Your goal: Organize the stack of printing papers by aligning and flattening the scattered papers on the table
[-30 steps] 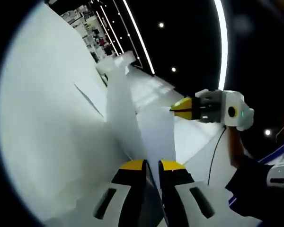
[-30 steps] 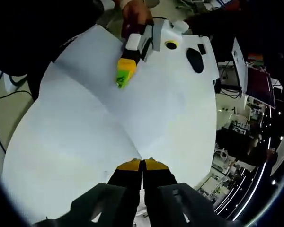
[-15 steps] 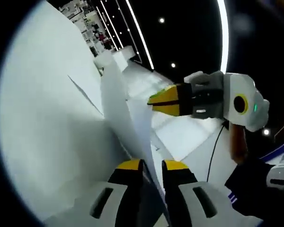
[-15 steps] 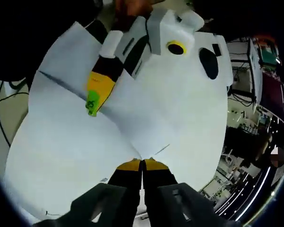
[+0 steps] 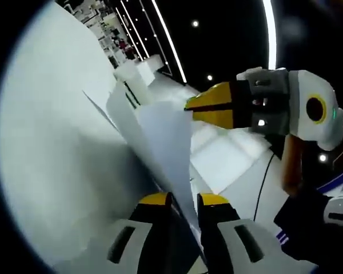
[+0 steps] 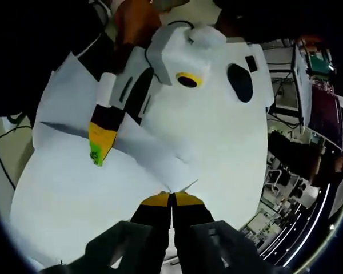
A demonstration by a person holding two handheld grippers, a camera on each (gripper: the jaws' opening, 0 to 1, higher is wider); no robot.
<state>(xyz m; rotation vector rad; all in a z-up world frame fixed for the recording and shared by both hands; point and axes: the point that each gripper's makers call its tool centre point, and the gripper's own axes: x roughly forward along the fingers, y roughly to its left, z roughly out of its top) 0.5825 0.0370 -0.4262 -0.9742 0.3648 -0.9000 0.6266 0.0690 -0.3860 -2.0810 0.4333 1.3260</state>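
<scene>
In the left gripper view, the left gripper (image 5: 183, 200) rises from the bottom, its two yellow-tipped jaws pinching the near edge of a bent-up sheet (image 5: 160, 137) of the papers (image 5: 51, 148). That sheet stands on edge and runs away from the jaws, long axis toward the far end of the white table (image 5: 228, 165). At least two raised sheets can be counted here, one behind the other; the exact number in the stack cannot be told. Further out and to the right, the right gripper (image 5: 191, 105) reaches in, yellow tip near the upper edge of the lifted sheet.

In the right gripper view, the right gripper (image 6: 171, 198) has its jaws pressed together on a corner of the papers (image 6: 80, 182), which spread out broad and pale ahead. Two overlapping sheet edges cross diagonally just beyond the tips. Further on, the left gripper (image 6: 97, 154) points down onto the sheets, held by a hand (image 6: 137, 23). A dark mouse-shaped object (image 6: 240, 83) lies on the table beyond. Open table lies right of the papers, before its edge.
</scene>
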